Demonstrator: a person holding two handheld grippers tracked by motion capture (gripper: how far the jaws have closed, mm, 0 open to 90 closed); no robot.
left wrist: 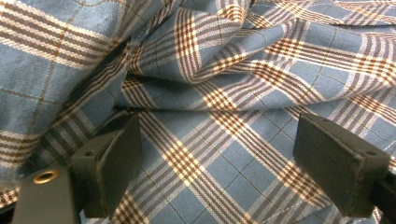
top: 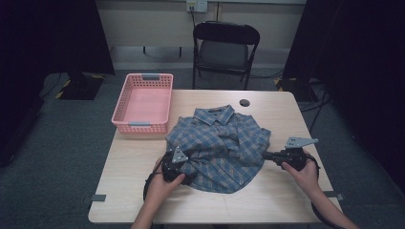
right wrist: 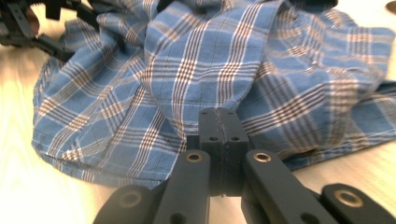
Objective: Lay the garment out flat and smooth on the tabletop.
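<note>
The right hand-held gripper [right wrist: 219,123], jaws pinched on the shirt [top: 219,148] edge, could lose it; the left hand-held gripper [left wrist: 233,158] gapes wide.

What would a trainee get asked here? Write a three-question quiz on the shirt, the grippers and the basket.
1. True or false: the right gripper has its jaws closed at the hem of the plaid shirt.
2. The left gripper is: A) shut on the collar, B) open with shirt fabric lying between its jaws, C) resting in the pink basket.
3. What is inside the pink basket?

Key:
1. True; in the right gripper view the jaws meet at the shirt's edge.
2. B; the left gripper view shows the pads standing wide apart over the cloth.
3. Nothing; it sits beside the shirt on the table.
</note>
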